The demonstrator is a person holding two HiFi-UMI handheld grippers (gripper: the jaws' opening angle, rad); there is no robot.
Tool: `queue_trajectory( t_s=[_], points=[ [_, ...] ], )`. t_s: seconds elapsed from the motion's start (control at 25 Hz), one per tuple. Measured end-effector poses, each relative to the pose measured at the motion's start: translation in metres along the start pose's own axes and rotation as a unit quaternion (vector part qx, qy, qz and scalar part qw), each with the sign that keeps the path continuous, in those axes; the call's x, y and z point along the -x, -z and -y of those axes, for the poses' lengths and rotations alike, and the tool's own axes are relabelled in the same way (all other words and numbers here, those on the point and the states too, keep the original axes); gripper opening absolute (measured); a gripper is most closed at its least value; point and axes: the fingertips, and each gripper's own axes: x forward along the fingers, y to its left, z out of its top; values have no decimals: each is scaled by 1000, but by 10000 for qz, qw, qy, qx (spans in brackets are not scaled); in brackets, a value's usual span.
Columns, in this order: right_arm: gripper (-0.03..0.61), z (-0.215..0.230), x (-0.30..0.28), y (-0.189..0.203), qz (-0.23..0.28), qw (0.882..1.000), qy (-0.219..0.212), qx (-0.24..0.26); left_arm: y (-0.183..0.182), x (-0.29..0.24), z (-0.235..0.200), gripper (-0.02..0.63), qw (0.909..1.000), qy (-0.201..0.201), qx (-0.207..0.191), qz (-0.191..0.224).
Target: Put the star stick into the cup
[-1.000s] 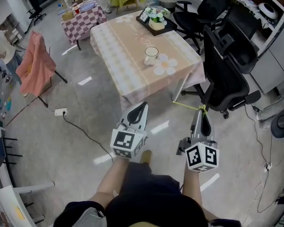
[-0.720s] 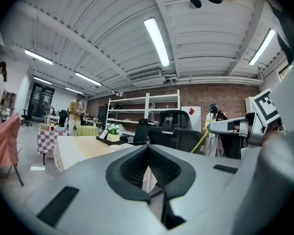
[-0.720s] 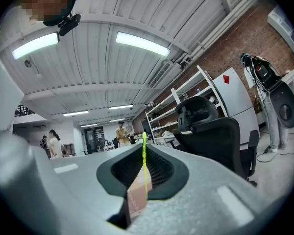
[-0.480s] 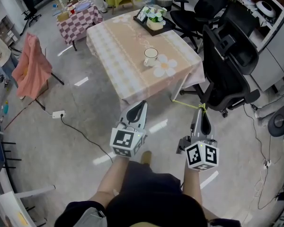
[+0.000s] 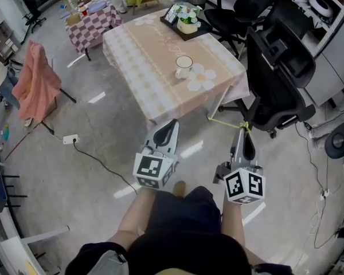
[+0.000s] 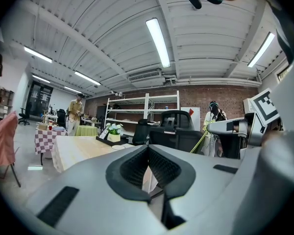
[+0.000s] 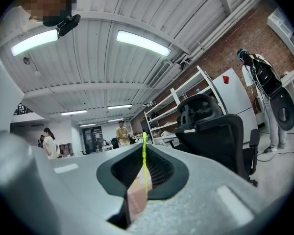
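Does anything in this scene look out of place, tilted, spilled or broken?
Nothing looks spilled or damaged. The cup stands upright on the table, beside a flower-shaped mat. The only unusual thing is the thin star stick: it is clamped crosswise in the right gripper and sticks out sideways, toward the left.

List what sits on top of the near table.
A cup, a flower-shaped mat beside it, and a tray with potted flowers at the far edge. A cloth covers the tabletop; the cup's bottom isn't visible.

Open floor (image 5: pixel 126 119) up to the table (image 5: pixel 143 56) and cup (image 5: pixel 183 66) — black chair (image 5: pixel 275 79) crowds the right side.
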Motion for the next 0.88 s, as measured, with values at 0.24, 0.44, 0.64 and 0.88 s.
queue_trajectory(
  t_s=[0.24,0.44,0.64,0.88],
  points=[
    [17,1,5,2,-53,10000,20,28,6,0,6,12,10000,81,17,-41],
    [17,7,7,7,-129,9999,94,0,11,-3,9,12,9998,104,-6,-150],
    [17,7,-7,11,-177,9998,2,-8,15,-10,4,11,9998,55,9,-196],
    [18,8,-36,10,-193,9997,-136,-7,12,-30,-9,12,9998,-75,31,-179]
  ],
)
